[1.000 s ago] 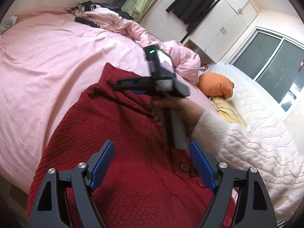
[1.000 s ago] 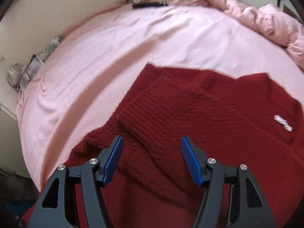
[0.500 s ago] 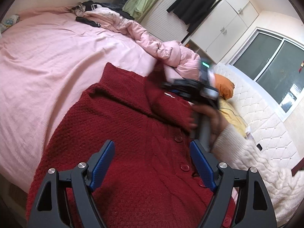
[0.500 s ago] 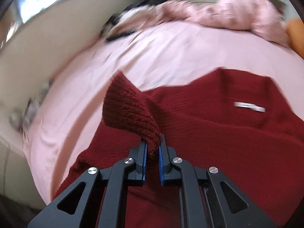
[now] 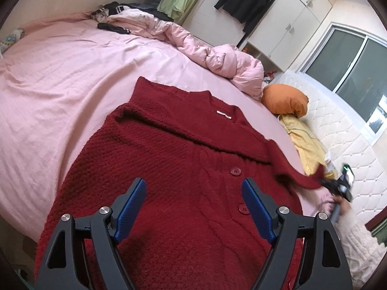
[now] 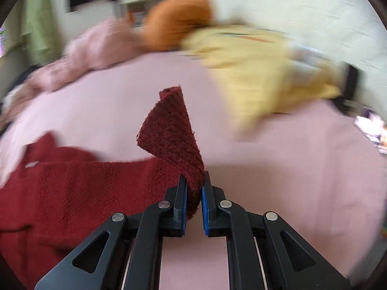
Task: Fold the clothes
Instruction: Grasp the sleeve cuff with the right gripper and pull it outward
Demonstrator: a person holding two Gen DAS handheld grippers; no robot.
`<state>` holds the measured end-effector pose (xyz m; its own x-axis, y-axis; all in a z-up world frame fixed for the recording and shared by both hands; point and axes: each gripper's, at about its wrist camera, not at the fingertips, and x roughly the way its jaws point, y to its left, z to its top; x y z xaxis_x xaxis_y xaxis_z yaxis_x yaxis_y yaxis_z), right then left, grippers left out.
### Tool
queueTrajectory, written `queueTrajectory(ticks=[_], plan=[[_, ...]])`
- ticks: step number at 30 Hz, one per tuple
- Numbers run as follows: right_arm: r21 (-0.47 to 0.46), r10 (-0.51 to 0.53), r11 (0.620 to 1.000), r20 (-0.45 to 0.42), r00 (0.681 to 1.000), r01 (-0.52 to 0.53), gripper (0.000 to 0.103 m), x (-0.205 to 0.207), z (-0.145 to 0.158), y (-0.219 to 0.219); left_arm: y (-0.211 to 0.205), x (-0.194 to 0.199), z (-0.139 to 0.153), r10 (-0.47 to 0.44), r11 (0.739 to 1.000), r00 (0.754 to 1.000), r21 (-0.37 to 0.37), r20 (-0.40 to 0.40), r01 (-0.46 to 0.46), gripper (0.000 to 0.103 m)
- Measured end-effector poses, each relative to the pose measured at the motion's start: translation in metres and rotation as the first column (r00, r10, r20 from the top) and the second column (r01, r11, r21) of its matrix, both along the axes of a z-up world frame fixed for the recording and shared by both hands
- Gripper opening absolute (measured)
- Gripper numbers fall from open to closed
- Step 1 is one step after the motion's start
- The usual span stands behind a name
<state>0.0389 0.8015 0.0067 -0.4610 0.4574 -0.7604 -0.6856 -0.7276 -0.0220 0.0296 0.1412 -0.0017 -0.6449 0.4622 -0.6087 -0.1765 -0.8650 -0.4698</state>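
Bed (image 5: 60,91): a wide bed under a pink sheet fills the space ahead of and to the left of the left claw.
Cardigan (image 5: 174,164): a dark red knitted cardigan lies flat on the bed, right under and ahead of the left claw, collar at the far end, buttons running down the front.
Left claw (image 5: 193,207): spread wide above the cardigan's lower front, blue pads apart, nothing between them. One button sits between the tips, another just inside the right pad.
Sleeve (image 6: 174,133): one red sleeve stretches off to the right of the left claw, lifted off the sheet. In the right wrist view its cuff stands up just ahead of the right claw.
Right claw (image 6: 193,193): pressed together on the sleeve, with the knit pinched between the blue pads. Seen from the left wrist, it sits far to the right, held by a hand in a cream knitted sleeve.
Duvet (image 5: 217,58): a crumpled pink duvet lies well beyond the left claw, past the collar.
Pillow (image 5: 285,99): an orange pillow lies far right of the collar, with yellow cloth (image 5: 307,140) just below it. Both appear blurred ahead of the right claw.
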Motion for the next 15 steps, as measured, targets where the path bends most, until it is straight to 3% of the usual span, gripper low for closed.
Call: queueTrajectory(ticks=[4, 6, 11, 15], plan=[[0.058, -0.204, 0.977, 0.011, 0.979, 0.203, 0.01, 0.075, 0.004, 0.069, 0.007, -0.002, 0.001, -0.003, 1.0, 1.0, -0.031, 0.011, 0.003, 0.081], [0.044, -0.276, 0.96, -0.013, 0.961, 0.276, 0.01, 0.106, 0.005, 0.095, 0.009, -0.002, 0.001, -0.001, 0.999, 1.0, -0.042, 0.016, 0.001, 0.081], [0.068, -0.414, 0.908, 0.005, 0.91, 0.413, 0.01, 0.153, -0.006, 0.132, 0.016, -0.003, 0.002, 0.002, 0.997, 1.0, -0.079, 0.02, -0.001, 0.081], [-0.023, -0.497, 0.868, -0.003, 0.868, 0.497, 0.011, 0.18, -0.03, 0.156, 0.021, -0.003, 0.003, 0.003, 0.995, 1.0, -0.095, 0.022, -0.001, 0.081]])
